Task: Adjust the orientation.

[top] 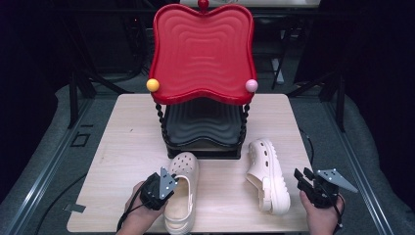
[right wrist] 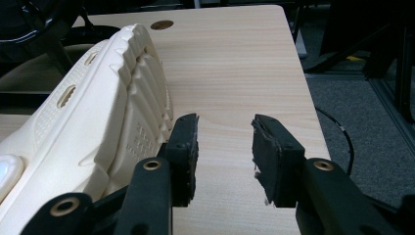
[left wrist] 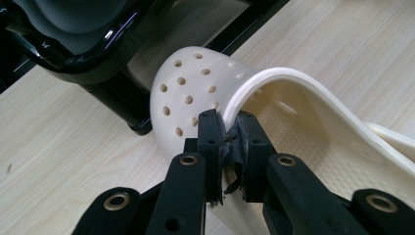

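Pinching the soft, light clog at its rim, left gripper holds; right gripper gapes empty.

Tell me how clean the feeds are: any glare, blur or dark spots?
High view: table evenly lit, surroundings near black, mild sheen on the red tray. Left gripper view: clog sharp, glare streak on the black rack. Right gripper view: clog sole crisp, floor dim.
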Tool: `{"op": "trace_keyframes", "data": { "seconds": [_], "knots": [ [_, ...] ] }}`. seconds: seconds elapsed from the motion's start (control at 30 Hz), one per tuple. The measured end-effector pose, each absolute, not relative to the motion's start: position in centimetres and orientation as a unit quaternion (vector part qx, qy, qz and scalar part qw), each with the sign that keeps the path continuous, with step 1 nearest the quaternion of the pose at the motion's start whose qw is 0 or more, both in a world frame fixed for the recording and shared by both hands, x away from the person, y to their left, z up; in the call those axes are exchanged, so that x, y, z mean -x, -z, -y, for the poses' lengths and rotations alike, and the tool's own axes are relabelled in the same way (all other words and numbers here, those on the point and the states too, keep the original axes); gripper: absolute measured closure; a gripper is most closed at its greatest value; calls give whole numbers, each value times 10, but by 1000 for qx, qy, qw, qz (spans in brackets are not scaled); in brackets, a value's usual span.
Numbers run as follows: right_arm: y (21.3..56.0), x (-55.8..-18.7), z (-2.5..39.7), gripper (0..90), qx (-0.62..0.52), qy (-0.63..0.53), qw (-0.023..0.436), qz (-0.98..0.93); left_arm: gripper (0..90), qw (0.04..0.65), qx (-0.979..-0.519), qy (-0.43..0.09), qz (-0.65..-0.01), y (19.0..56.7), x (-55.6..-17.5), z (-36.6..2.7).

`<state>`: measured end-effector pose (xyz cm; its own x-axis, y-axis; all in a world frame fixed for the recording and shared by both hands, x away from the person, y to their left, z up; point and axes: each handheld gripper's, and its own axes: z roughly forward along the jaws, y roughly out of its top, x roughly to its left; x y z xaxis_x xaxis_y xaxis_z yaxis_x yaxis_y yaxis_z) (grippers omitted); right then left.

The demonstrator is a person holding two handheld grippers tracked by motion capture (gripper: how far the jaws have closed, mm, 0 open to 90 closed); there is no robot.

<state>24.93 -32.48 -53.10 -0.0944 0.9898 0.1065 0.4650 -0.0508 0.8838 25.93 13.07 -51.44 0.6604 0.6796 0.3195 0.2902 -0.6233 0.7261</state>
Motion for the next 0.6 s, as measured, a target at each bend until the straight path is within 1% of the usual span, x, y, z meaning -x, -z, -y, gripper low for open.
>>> {"op": "trace_keyframes", "data": {
  "seconds": [0.13, 0.2, 0.23, 0.3, 0.33, 0.4, 0.47, 0.6],
  "knots": [
    [531, -250, 324, 615, -593, -413, 317, -615, 817, 331, -851, -301, -276, 516, -257, -129],
    [531, -250, 323, 615, -590, -413, 317, -616, 796, 345, -848, -285, -284, 516, -259, -132],
    [530, -250, 322, 615, -589, -413, 318, -617, 764, 354, -848, -264, -292, 514, -261, -136],
    [529, -250, 320, 617, -584, -413, 321, -621, 697, 369, -842, -248, -305, 513, -262, -140],
    [528, -250, 320, 619, -581, -412, 322, -624, 688, 379, -837, -238, -314, 511, -261, -144],
    [526, -248, 317, 643, -570, -409, 326, -633, 661, 403, -828, -217, -326, 510, -258, -153],
    [523, -247, 314, 669, -564, -416, 320, -638, 637, 419, -818, -203, -338, 509, -254, -164],
    [516, -243, 308, 739, -548, -417, 322, -650, 579, 424, -806, -205, -359, 512, -250, -192]
  ]
}}
